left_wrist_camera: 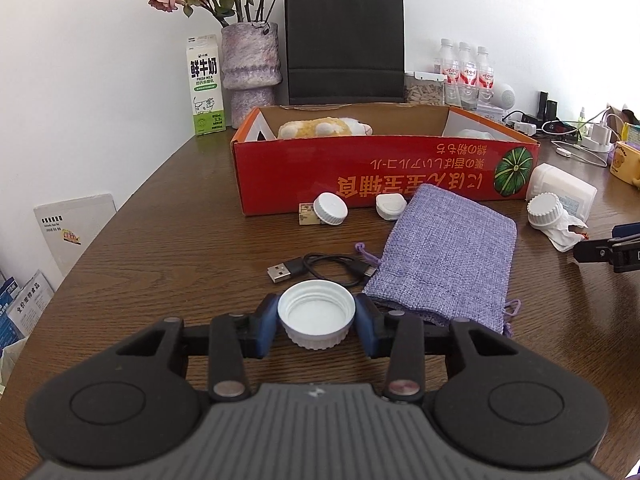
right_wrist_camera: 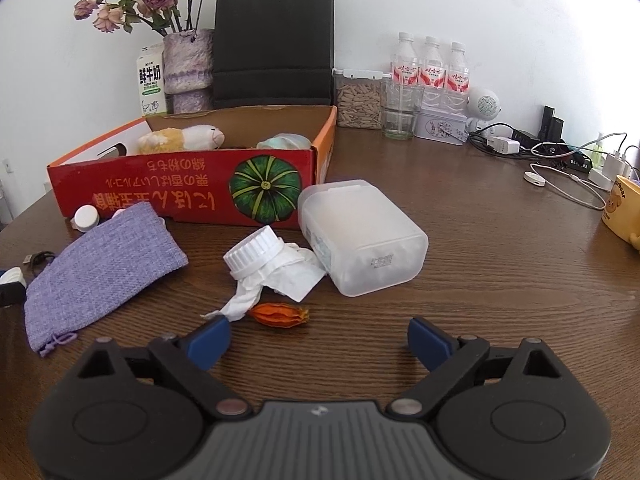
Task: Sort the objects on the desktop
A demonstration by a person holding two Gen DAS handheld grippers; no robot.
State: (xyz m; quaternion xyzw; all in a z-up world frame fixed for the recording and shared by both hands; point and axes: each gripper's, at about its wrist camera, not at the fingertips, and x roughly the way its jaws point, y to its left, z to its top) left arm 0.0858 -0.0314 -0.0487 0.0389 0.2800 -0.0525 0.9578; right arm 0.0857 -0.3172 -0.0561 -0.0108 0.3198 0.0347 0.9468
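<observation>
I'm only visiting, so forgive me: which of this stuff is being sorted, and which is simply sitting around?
Being sorted: white cap in the left gripper, purple pouch, USB cable, red box.

Sitting around: milk carton, vase, water bottles.

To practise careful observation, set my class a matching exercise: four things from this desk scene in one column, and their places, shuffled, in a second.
Things:
1. white cap
2. soft toy
3. purple pouch
4. milk carton

Places:
A. beside the vase
B. inside the red box
C. flat on the table
D. gripped in the left tool

Pairs: 1-D, 2-B, 3-C, 4-A
</observation>
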